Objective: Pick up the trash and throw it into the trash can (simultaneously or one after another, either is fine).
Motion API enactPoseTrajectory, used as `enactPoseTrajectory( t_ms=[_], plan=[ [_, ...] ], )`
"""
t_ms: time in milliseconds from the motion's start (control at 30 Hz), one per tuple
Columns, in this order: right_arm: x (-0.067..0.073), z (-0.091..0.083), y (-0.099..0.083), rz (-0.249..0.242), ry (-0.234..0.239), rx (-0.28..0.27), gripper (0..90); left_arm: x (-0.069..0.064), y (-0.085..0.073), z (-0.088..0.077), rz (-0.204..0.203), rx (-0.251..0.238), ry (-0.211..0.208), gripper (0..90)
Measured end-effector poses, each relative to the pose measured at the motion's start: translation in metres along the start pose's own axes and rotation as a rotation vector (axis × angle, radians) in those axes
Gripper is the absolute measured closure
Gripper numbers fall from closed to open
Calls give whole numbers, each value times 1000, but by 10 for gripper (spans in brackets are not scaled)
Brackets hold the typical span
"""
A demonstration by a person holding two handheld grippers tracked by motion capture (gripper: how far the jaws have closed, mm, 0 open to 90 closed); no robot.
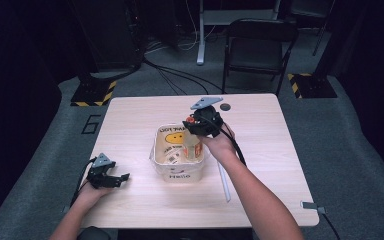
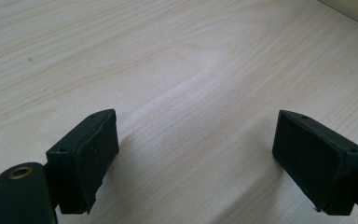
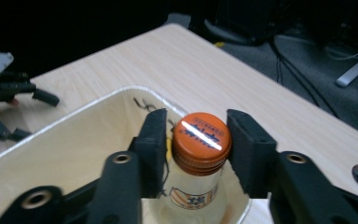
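Observation:
A clear bottle with an orange cap [image 3: 200, 134] stands upright in the right end of a white bin [image 3: 74, 116] printed with a yellow smiley. My right gripper [image 3: 196, 142] hovers over it from above. Its jaws flank the cap with a thin gap on the left side, so it stands open around the cap. From above, the bottle [image 1: 194, 147] sits inside the bin [image 1: 180, 175] under the right gripper [image 1: 200, 129]. My left gripper [image 1: 116, 179] rests open near the table's front left corner. Between its jaws [image 2: 196, 154] there is only bare wood.
A white stick [image 1: 224, 182] lies on the table just right of the bin, under the right forearm. A small round item [image 1: 172, 157] lies in the bin's left part. A dark grommet [image 1: 225, 106] marks the far table edge. A black chair [image 1: 260, 45] stands beyond.

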State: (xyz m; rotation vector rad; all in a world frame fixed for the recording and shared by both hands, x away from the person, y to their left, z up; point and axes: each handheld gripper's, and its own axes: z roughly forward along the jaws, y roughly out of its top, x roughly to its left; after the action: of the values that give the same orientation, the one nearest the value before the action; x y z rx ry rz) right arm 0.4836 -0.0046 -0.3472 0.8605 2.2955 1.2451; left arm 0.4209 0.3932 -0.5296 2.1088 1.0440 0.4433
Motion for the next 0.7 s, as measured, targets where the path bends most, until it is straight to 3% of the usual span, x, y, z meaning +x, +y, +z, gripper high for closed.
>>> enactPoseTrajectory(
  t_ms=[167,333,533,700],
  plan=[
    [-1,-7,5,-4,-25,-28,509,0,0,0,0,0,0,141],
    [-7,-27,5,14,-53,-79,470,0,0,0,0,0,0,141],
    [-12,-42,-9,24,-96,-82,460,0,0,0,1,0,1,141],
    [-18,-53,-23,77,-128,-58,426,0,0,0,1,0,1,141]
  ],
)
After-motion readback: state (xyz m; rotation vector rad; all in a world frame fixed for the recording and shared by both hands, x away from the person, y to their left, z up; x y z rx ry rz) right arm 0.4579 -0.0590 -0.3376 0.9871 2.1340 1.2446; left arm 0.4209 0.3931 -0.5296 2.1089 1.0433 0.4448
